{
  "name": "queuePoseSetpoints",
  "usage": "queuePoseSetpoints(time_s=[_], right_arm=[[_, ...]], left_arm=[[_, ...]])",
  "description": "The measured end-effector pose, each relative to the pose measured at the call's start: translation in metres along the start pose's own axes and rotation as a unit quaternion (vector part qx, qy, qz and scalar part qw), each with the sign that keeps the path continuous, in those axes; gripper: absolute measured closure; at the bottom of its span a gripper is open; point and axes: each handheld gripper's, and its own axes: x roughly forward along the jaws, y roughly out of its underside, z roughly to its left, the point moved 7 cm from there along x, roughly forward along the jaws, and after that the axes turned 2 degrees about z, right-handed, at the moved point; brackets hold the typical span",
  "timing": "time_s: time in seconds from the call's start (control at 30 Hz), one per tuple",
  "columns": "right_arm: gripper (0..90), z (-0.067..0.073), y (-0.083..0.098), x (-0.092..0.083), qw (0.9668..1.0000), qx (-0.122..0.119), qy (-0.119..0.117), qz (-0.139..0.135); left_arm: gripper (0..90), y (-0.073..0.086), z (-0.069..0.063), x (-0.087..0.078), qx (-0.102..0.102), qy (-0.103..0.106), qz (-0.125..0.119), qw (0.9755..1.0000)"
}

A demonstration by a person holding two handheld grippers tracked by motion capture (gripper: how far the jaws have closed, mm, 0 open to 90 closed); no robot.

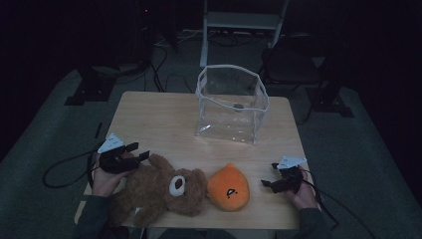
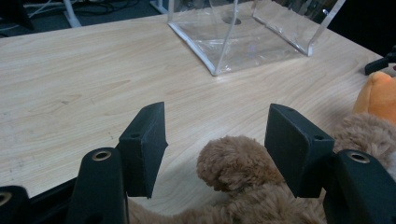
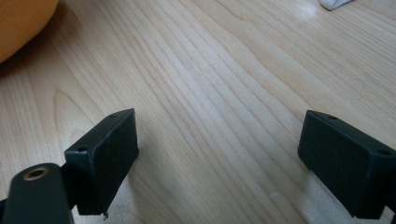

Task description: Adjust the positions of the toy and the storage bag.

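While straddling one fuzzy limb of the brown teddy bear (image 2: 243,172) at the table's (image 1: 164,119) near left edge, left gripper (image 2: 217,140) jaws spread, not yet pinching. Right gripper (image 3: 219,158) likewise spread over bare wood beside the orange plush (image 1: 228,186). Might catch only loose fur and slip when lifted toward the clear bag (image 1: 231,104). No readable writing anywhere.

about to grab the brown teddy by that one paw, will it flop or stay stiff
Likely floppy: the brown teddy looks soft and sprawls limp. Its fuzzy paw between the open left gripper should squash, not slip. Probably light.
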Motion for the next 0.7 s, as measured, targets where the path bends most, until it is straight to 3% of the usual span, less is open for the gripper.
queuePoseSetpoints(time_s=[0.7], right_arm=[[11.5,0.0018,0.0002,-0.0002,1.0,0.0,-0.002,0.001]], left_arm=[[39.1,-0.0042,-0.0084,0.0072,0.009,0.014,0.001,0.9999]])
